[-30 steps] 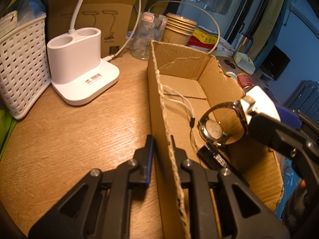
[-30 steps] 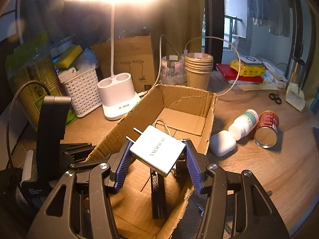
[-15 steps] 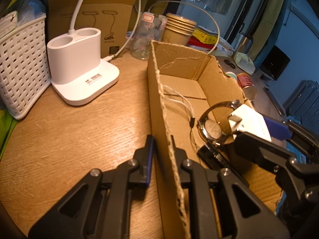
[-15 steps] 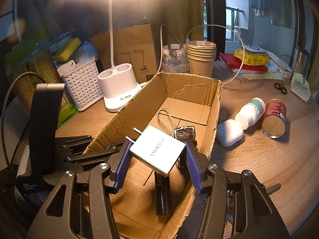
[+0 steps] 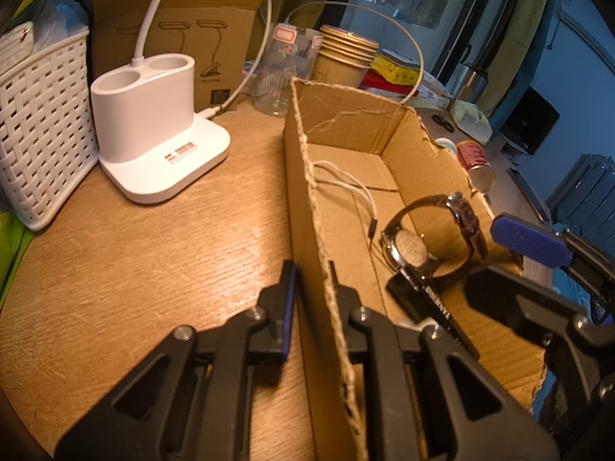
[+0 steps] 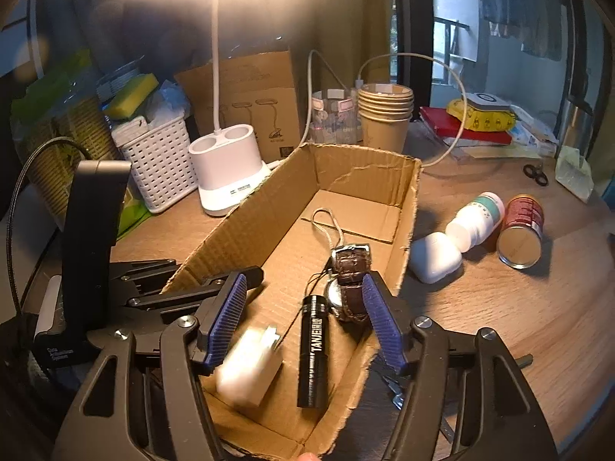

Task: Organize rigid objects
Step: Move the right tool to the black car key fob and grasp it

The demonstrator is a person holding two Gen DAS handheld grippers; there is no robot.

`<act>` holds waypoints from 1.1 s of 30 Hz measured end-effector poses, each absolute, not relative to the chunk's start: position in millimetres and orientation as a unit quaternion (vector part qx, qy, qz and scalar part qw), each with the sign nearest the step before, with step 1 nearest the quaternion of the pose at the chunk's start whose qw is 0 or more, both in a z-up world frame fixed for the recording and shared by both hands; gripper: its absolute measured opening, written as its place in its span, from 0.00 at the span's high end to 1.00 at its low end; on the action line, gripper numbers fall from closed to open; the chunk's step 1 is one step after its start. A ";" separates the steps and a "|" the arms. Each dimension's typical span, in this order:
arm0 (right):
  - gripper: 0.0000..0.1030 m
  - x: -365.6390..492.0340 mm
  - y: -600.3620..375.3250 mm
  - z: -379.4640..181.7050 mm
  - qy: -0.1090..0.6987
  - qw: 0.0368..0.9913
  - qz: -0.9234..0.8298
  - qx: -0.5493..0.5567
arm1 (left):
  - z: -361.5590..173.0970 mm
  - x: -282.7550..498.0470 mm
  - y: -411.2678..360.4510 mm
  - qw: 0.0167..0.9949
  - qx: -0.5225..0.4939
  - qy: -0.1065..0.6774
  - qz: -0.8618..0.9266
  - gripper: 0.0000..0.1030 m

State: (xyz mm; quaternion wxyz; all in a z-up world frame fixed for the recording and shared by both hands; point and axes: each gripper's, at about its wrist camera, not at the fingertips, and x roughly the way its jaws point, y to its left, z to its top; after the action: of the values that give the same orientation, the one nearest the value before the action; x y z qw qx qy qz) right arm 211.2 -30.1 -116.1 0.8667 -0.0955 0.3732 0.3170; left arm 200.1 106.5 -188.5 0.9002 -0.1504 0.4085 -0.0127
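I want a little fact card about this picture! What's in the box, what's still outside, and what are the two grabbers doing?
Box: cardboard box, open at the top
Inside: black flashlight, brown-strap watch, white charger, blurred
Outside on table: white case, white bottle, red can
Left gripper: shut on the box's side wall
Right gripper: open above the box, holding nothing

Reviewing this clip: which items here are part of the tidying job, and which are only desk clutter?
Part of the job:
cardboard box
charger, blurred, in the box
flashlight
watch
white case, bottle and can, outside the box
left gripper, clamping the box wall
right gripper, open

Clutter:
lamp base
basket
paper cups
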 end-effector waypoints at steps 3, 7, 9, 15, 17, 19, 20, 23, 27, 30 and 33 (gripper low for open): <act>0.36 211.8 -36.9 -112.6 0.369 0.871 0.311 -0.091 | -188.6 200.2 106.6 0.901 -0.149 0.408 -0.012 0.87; 0.36 213.9 -49.7 -106.9 0.362 0.879 0.297 -0.083 | -188.6 200.4 106.7 0.900 -0.149 0.408 -0.012 0.87; 0.36 216.2 -57.6 -103.7 0.359 0.885 0.287 -0.078 | -188.7 200.1 107.1 0.901 -0.149 0.408 -0.012 0.87; 0.36 222.7 -79.6 -98.5 0.355 0.896 0.258 -0.070 | -188.5 200.4 106.5 0.901 -0.149 0.408 -0.012 0.87; 0.36 224.5 -88.5 -97.1 0.353 0.900 0.246 -0.069 | -188.5 200.5 106.6 0.900 -0.149 0.408 -0.012 0.87; 0.36 225.5 -95.9 -96.3 0.353 0.903 0.238 -0.067 | -188.5 200.4 106.4 0.900 -0.149 0.409 -0.012 0.87; 0.36 226.2 -100.0 -96.0 0.353 0.904 0.233 -0.066 | -188.4 200.4 106.4 0.901 -0.149 0.408 -0.012 0.87; 0.36 227.7 -111.0 -96.5 0.354 0.907 0.218 -0.065 | -188.4 200.3 106.3 0.901 -0.149 0.408 -0.012 0.87; 0.36 228.8 -123.6 -98.5 0.356 0.911 0.199 -0.065 | -188.4 200.4 106.2 0.901 -0.149 0.408 -0.012 0.87; 0.36 229.0 -130.1 -101.7 0.361 0.911 0.189 -0.063 | -188.4 200.3 106.3 0.900 -0.149 0.408 -0.012 0.87; 0.36 227.6 -136.9 -107.2 0.368 0.910 0.180 -0.063 | -188.4 200.3 106.1 0.901 -0.148 0.408 -0.012 0.87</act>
State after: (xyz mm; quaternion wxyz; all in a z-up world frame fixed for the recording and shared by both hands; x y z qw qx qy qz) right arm 227.6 -136.9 -107.2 0.9103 -0.0625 0.3678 0.1797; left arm 200.3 106.1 -188.4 0.9006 -0.1484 0.4083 -0.0122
